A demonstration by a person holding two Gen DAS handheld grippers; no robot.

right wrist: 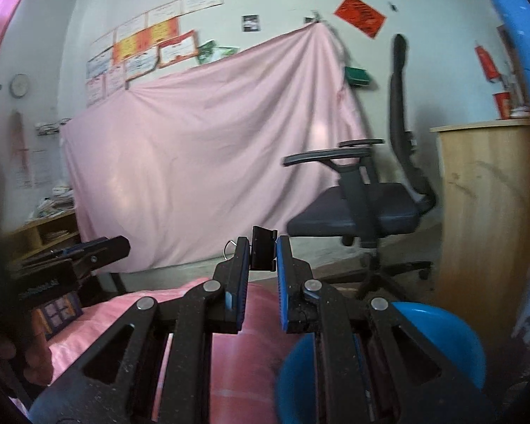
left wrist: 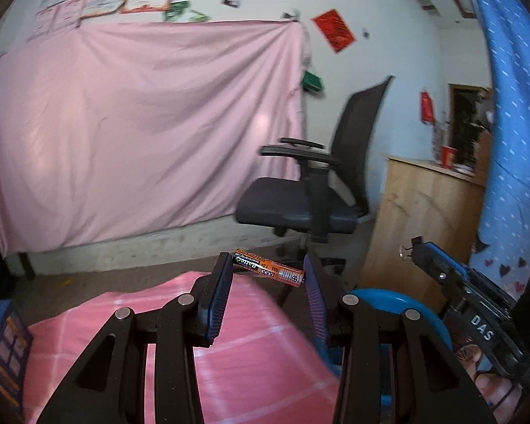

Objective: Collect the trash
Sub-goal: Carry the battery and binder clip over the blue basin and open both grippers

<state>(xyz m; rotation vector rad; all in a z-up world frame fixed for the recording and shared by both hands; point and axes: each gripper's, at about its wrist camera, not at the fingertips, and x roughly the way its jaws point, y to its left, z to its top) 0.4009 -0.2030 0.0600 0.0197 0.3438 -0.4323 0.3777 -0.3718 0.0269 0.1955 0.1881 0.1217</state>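
In the left wrist view my left gripper (left wrist: pixel 266 268) is shut on an orange and black AAA battery (left wrist: pixel 269 268), which lies crosswise between the tips of the blue pads, lifted above the pink tablecloth (left wrist: pixel 236 353). In the right wrist view my right gripper (right wrist: pixel 261 258) is shut on a black binder clip (right wrist: pixel 264 252), its wire handle poking out to the left. The right gripper (left wrist: pixel 452 282) also shows at the right of the left wrist view. A blue bowl (right wrist: pixel 438 339) sits low at the right, below the right gripper.
A black office chair (left wrist: pixel 314 190) stands beyond the table, with a wooden counter (left wrist: pixel 420 219) to its right holding a red cup (left wrist: pixel 448 155). A pink sheet (left wrist: pixel 141 130) hangs on the far wall. A blue box (left wrist: pixel 3 346) sits at the table's left.
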